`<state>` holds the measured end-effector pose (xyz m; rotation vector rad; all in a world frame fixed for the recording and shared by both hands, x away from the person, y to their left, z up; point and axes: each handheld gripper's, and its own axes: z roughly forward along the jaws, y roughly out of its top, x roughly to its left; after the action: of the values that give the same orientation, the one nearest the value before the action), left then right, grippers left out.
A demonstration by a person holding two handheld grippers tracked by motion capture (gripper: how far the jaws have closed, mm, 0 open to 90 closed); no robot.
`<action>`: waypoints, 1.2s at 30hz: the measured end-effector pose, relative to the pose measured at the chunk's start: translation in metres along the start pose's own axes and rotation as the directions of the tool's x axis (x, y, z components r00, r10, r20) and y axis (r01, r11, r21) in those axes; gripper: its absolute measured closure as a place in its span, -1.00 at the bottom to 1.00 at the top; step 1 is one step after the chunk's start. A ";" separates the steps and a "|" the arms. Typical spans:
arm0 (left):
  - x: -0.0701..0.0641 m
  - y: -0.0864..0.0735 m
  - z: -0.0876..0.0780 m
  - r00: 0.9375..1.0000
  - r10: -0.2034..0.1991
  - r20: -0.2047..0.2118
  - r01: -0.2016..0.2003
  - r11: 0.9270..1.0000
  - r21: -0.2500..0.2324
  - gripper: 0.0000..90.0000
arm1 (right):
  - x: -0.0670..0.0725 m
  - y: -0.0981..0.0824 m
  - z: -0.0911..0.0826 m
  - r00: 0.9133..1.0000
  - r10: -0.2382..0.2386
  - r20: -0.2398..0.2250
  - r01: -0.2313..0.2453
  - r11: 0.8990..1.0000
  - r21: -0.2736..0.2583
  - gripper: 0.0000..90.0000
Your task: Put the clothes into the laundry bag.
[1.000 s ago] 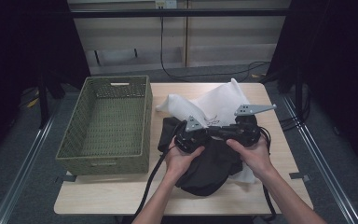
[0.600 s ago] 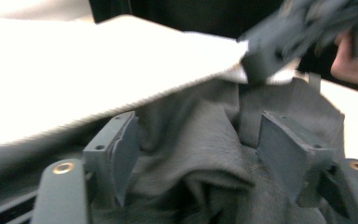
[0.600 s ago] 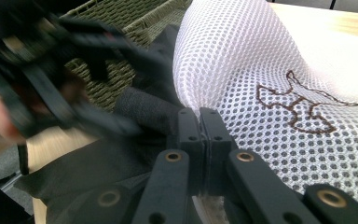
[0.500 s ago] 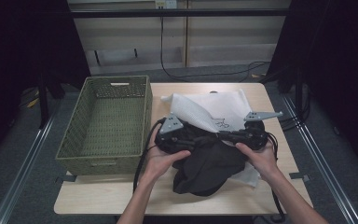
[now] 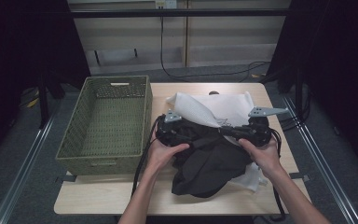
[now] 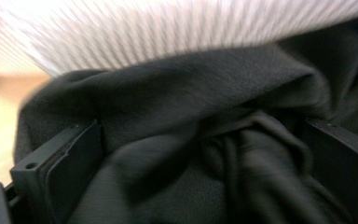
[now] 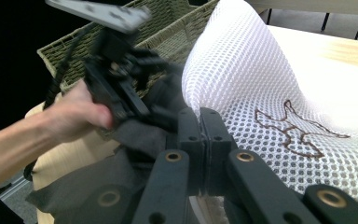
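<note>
From the high view we see the whole table (image 5: 121, 200): a woven green basket (image 5: 142, 112) on its left half with nothing lying inside, and beside it a white mesh bag (image 5: 200, 109) with a black garment (image 5: 209, 163) heaped on its near side. The left gripper (image 5: 179, 135) sits at the garment's left edge, just beside the basket's right wall, and the right gripper (image 5: 235, 133) lies across the middle of the pile, each held by a hand.

The left gripper view gives what the high view cannot: its two jaws stand wide apart, having just been opening, with folds of the black garment (image 6: 205, 140) bunched between them but not pinched. The white mesh (image 6: 177, 32) runs across the top, blurred.

In the right gripper view we find the right gripper (image 7: 200, 154) with its jaws pressed together where the mesh bag (image 7: 265, 88) meets the dark cloth (image 7: 135, 135); it seems to be nipping the bag's edge, though the jaws hide the contact. This view also shows a brown stitched figure (image 7: 298, 130) on the mesh, the left gripper (image 7: 121, 88) farther off against the basket (image 7: 168, 28), and some garment lying under the raised mesh; whether it is inside the bag we cannot tell
</note>
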<state>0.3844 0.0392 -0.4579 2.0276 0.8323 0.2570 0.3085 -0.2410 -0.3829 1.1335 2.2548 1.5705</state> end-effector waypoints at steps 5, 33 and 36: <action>0.006 -0.013 0.005 0.996 -0.039 0.085 0.035 0.998 0.046 -0.03 | 0.001 0.002 0.003 1.000 -0.006 -0.003 0.006 1.000 0.002 0.97; -0.061 0.013 -0.014 0.963 0.206 0.172 -0.194 0.977 -0.082 0.73 | 0.028 0.036 0.047 0.990 -0.042 -0.135 0.038 0.999 -0.029 0.97; -0.053 0.006 -0.005 0.976 0.165 0.143 -0.155 0.985 -0.073 0.72 | 0.023 0.031 0.045 0.988 0.003 -0.158 -0.009 0.999 -0.042 0.97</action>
<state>0.3452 0.0063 -0.4433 2.0313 0.5630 0.2155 0.3311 -0.1878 -0.3689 1.0400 2.3038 1.7592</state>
